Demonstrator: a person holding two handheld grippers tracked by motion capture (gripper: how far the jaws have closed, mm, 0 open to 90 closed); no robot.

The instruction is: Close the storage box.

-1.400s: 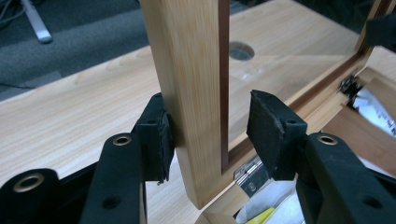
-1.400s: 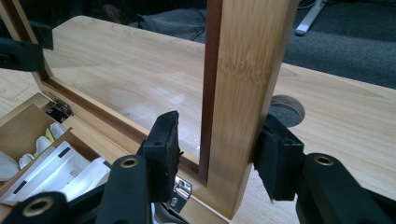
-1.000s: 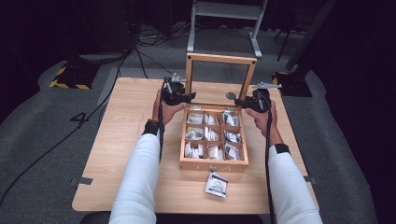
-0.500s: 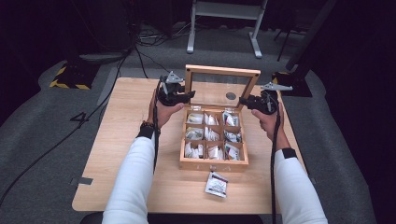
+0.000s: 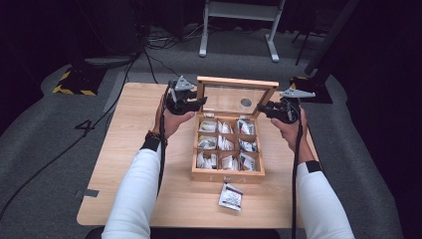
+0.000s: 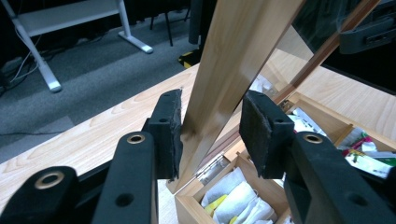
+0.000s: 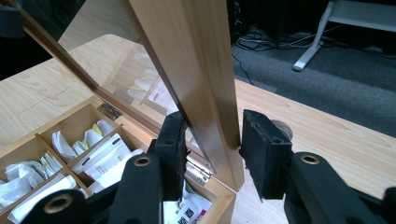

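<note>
- A wooden box (image 5: 228, 173) with nine compartments sits near the middle of the light wooden desk (image 5: 124, 149), its front edge toward the person.
- The box's lid (image 5: 237, 97), a wooden frame around a clear pane, stands raised at the far side of the box, hinged along the back edge and tilted a little past upright.
- The left tool (image 5: 196, 103) reaches the left upright of the lid frame (image 6: 224, 70); its jaws have just been closing, and in the left gripper view the frame bar runs between the two pads, the left pad (image 6: 170, 133) against the wood and the right pad just beside it.
- The right tool (image 5: 263, 107) is at the right upright of the lid frame (image 7: 201, 74); its jaws have just been closing too, and in the right gripper view both pads (image 7: 257, 149) sit on the bar, one on each face, close to the hinge (image 7: 196, 170).
- Each tool is carried in a hand with a white sleeve (image 5: 134, 194), and a cable trails back along each forearm.
- The compartments hold tea-bag sachets (image 5: 222, 143), mostly white with coloured print.
- One loose sachet (image 5: 231, 196) lies flat on the desk just in front of the box, apart from it.
- Grey carpet and a white stand's legs (image 5: 239, 30) lie beyond the desk.
</note>
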